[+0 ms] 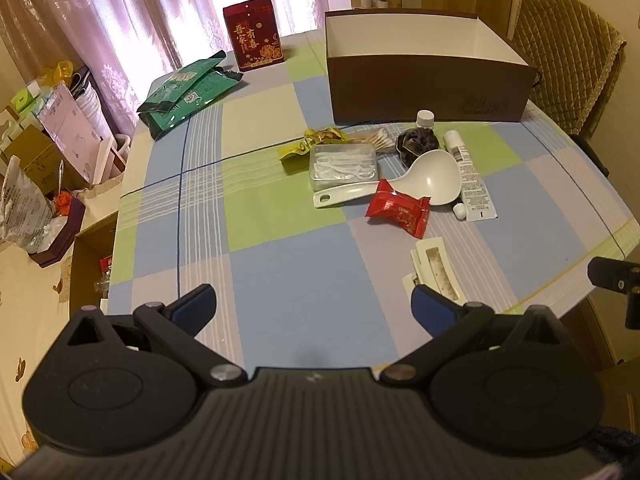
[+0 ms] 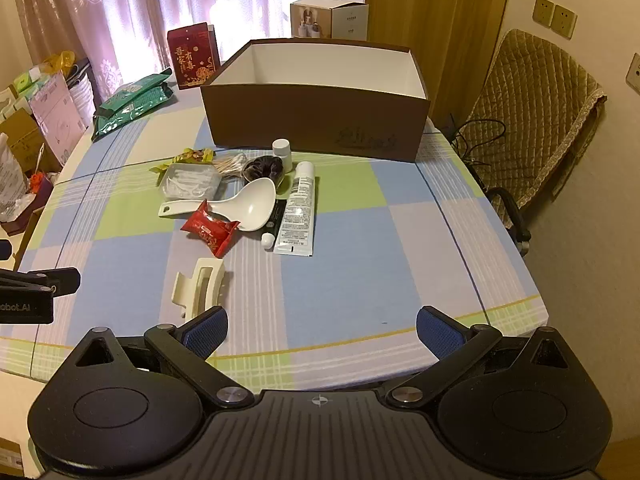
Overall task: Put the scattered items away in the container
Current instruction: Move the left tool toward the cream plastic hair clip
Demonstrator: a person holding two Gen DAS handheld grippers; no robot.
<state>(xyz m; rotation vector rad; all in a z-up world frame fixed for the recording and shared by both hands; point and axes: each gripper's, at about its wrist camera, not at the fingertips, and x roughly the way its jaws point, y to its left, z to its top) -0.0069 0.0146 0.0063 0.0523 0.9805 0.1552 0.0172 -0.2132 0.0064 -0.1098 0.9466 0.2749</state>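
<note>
A brown box [image 1: 432, 86] [image 2: 316, 120] with a white inside stands open at the far side of the checked table. In front of it lie a white spoon [image 1: 428, 178] [image 2: 250, 202], a red snack packet [image 1: 398, 208] [image 2: 210, 228], a white tube [image 1: 470, 180] [image 2: 298, 210], a clear box of floss picks [image 1: 344, 164] [image 2: 190, 184], a dark scrunchie [image 1: 418, 140] [image 2: 264, 168], a small white bottle [image 1: 425, 118] [image 2: 282, 150], cotton swabs [image 1: 374, 138], a yellow wrapper [image 1: 310, 142] [image 2: 188, 158] and a cream hair claw [image 1: 436, 270] [image 2: 200, 288]. My left gripper [image 1: 314, 306] and right gripper [image 2: 322, 326] are open and empty above the near table edge.
A red gift box [image 1: 254, 38] [image 2: 192, 58] and green packets [image 1: 186, 90] [image 2: 134, 102] sit at the far left of the table. A padded chair [image 2: 536, 120] stands to the right. Boxes and bags [image 1: 48, 140] crowd the floor at the left.
</note>
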